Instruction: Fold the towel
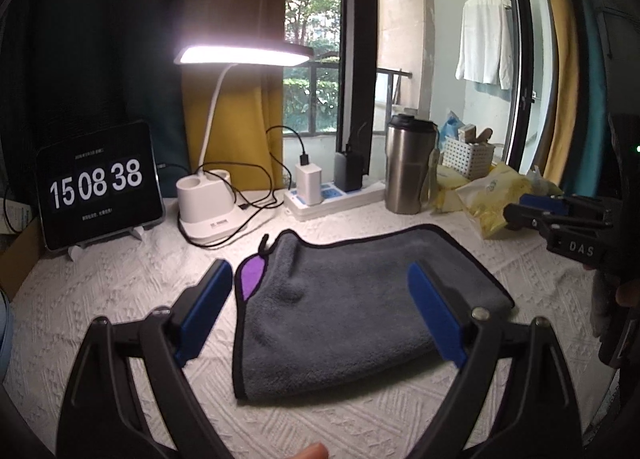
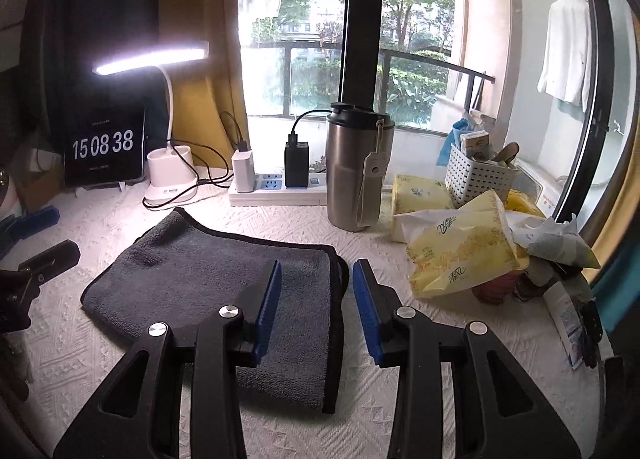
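A grey towel [image 1: 360, 299] with dark edging lies folded on the white quilted table cover, a purple patch [image 1: 252, 275] showing at its left edge. My left gripper [image 1: 320, 275] is open wide and empty, hovering over the towel's left part. The towel also shows in the right wrist view [image 2: 192, 271]. My right gripper [image 2: 316, 271] is open and empty, its fingers either side of the towel's right edge, above it. The right gripper also appears at the right of the left wrist view [image 1: 516, 211]. The left gripper shows at the left edge of the right wrist view [image 2: 44, 259].
At the back stand a tablet clock [image 1: 100, 187], a lit desk lamp [image 1: 208, 215], a power strip [image 1: 332, 199] with chargers and a steel tumbler [image 1: 408, 167]. Yellow tissue packs [image 2: 460, 251] and a white basket [image 2: 480, 175] crowd the right side.
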`<state>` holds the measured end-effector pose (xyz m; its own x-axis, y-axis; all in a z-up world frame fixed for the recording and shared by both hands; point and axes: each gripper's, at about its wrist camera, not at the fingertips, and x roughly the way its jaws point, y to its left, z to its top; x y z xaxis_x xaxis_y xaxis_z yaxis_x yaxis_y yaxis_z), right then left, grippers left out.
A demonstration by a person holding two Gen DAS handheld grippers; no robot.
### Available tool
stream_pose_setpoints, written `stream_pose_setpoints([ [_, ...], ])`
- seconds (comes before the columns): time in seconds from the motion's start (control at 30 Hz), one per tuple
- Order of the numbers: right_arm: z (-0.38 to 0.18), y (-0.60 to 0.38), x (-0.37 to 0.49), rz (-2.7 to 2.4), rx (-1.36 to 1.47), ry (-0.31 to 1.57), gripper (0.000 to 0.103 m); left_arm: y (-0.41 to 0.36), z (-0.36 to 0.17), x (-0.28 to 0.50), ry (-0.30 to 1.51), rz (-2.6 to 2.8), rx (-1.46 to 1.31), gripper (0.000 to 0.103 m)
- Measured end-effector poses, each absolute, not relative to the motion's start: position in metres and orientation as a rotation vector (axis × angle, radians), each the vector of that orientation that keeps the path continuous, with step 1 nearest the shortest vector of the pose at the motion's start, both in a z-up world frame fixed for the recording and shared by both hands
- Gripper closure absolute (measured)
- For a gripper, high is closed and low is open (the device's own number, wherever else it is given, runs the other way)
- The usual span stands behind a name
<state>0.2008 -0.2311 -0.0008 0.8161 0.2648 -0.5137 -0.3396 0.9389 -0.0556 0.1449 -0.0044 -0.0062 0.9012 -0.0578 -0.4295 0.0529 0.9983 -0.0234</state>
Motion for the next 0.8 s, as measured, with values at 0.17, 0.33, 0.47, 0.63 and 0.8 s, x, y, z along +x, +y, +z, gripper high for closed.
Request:
stream_pose_setpoints([
  [0.17, 0.007, -0.235, 0.183, 0.322, -0.142, 0.493, 0.063, -0.006, -0.003, 0.134, 0.428, -0.059, -0.034, 0.012],
  [0.33, 0.012, -0.236, 0.167, 0.322, -0.144, 0.462, 0.063, -0.011, -0.002, 0.121, 0.415, -0.029, -0.045, 0.012],
  [0.47, 0.016, -0.236, 0.153, 0.331, -0.149, 0.435, 0.063, -0.011, 0.002, 0.107, 0.378, -0.025, -0.047, 0.012],
  [0.63, 0.023, -0.237, 0.136, 0.329, -0.152, 0.391, 0.063, -0.013, 0.011, 0.084, 0.281, 0.030, -0.017, 0.012],
  [0.8, 0.029, -0.241, 0.120, 0.318, -0.134, 0.350, 0.063, -0.014, 0.018, 0.061, 0.197, 0.061, 0.019, 0.012],
])
